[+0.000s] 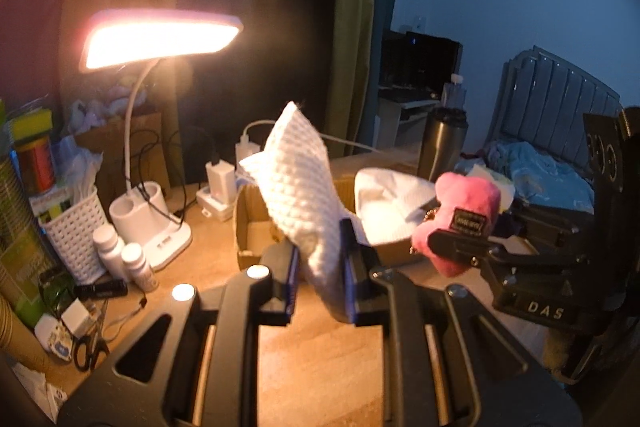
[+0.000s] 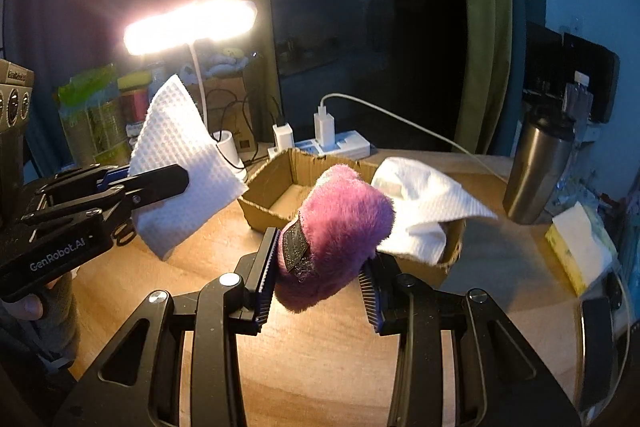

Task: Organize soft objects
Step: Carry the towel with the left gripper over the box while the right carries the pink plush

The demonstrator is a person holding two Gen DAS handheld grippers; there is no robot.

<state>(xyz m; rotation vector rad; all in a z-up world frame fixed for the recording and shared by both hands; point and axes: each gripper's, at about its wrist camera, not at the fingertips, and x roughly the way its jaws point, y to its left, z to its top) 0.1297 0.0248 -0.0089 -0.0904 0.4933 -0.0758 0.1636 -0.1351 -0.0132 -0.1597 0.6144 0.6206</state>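
Cloth [image 1: 298, 183] clamped in left gripper [image 1: 320, 269], plush [image 2: 340, 227] in right gripper [image 2: 320, 271]; release each squarely over box [image 2: 276, 183] at desk's rear edge.

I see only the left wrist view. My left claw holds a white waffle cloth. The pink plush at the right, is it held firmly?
Observer: Yes. The right claw clamps the pink plush toy between both pads, above the wooden desk.
Operator: Is there free room in the cardboard box?
Observer: Its left part is bare; a white towel drapes over the right part.
Operator: Anything right of the box?
Observer: A tissue pack lies near the steel tumbler.
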